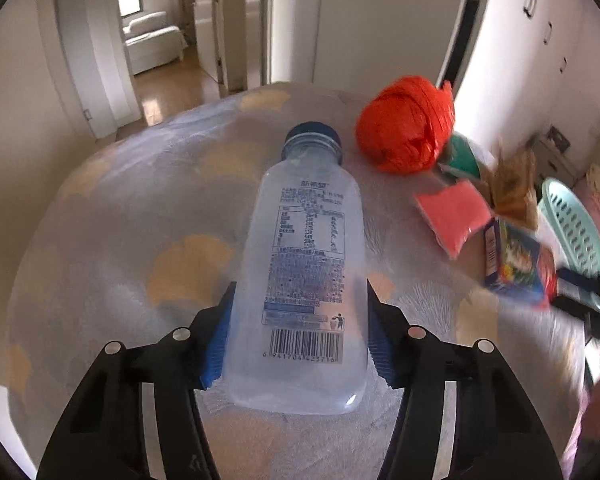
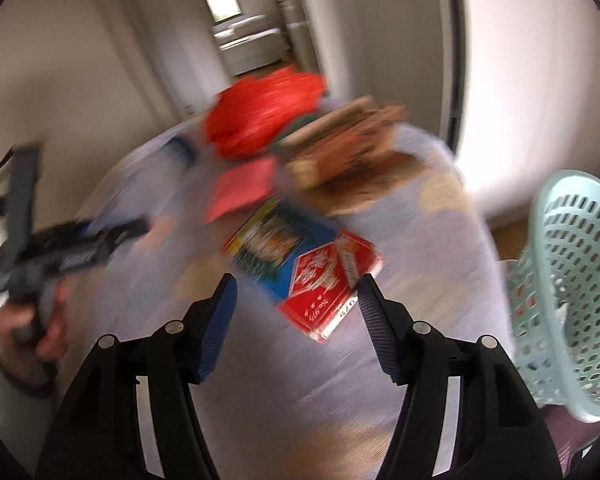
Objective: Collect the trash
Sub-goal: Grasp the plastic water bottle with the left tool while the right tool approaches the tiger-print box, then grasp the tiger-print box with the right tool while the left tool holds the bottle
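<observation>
A clear plastic bottle (image 1: 304,256) with a blue cap lies on the table, cap pointing away. My left gripper (image 1: 300,296) is shut on its lower body, with a blue pad against each side. To the right lies a blue and red carton (image 1: 516,260). In the blurred right wrist view my right gripper (image 2: 296,280) stands open just before that carton (image 2: 312,276), whose near corner lies between the fingertips without touching the pads. Further back are a crumpled red plastic bag (image 2: 260,112), a pink packet (image 2: 244,188) and brown cardboard pieces (image 2: 352,148).
The table wears a pale blue cloth (image 1: 120,220) with yellow patches. A teal perforated basket (image 2: 572,280) stands off the table's right edge. A person's hand (image 2: 44,320) holds the left gripper at the left. Beyond the table an open doorway leads to a room with a white sofa.
</observation>
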`<state>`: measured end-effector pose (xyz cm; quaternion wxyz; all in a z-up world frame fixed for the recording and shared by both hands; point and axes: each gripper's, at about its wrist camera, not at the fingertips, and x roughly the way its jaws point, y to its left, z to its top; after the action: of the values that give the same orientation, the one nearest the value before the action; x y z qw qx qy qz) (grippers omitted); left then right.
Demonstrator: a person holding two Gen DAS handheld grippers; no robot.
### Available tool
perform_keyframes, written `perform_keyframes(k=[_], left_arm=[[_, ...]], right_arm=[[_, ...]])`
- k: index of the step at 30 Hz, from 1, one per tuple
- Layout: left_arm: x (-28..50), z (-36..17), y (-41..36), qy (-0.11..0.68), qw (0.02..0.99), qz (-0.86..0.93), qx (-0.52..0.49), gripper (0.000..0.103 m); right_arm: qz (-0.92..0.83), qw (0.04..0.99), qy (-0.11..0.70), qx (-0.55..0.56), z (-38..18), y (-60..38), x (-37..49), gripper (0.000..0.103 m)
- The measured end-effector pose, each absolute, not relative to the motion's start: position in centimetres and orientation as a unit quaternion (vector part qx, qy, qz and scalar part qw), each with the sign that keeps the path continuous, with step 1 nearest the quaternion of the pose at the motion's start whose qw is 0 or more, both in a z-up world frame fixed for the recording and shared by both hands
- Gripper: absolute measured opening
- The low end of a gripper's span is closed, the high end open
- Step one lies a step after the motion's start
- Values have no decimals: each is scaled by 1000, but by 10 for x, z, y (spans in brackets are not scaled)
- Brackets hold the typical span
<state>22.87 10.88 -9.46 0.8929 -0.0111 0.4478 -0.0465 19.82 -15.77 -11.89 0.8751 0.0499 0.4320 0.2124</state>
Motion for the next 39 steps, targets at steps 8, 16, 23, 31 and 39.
perform_keyframes(k=[8, 16, 23, 31, 39], left_arm=[[223, -102, 105, 418, 907, -43, -29, 56], [215, -104, 89, 410, 911, -33, 5, 56], [211, -104, 96, 408, 912, -36, -19, 60], [215, -103, 110, 407, 911, -39, -48, 68], [224, -100, 117, 420, 902, -49, -83, 74]], right_arm=[[223, 889, 399, -10, -105, -153, 180, 67], [221, 886, 408, -4, -114, -153, 221, 68], [285, 864, 415, -31, -115, -130, 211, 68], [278, 859, 428, -40, -128, -113, 222, 77], [286, 856, 425, -68, -132, -86, 209, 75]])
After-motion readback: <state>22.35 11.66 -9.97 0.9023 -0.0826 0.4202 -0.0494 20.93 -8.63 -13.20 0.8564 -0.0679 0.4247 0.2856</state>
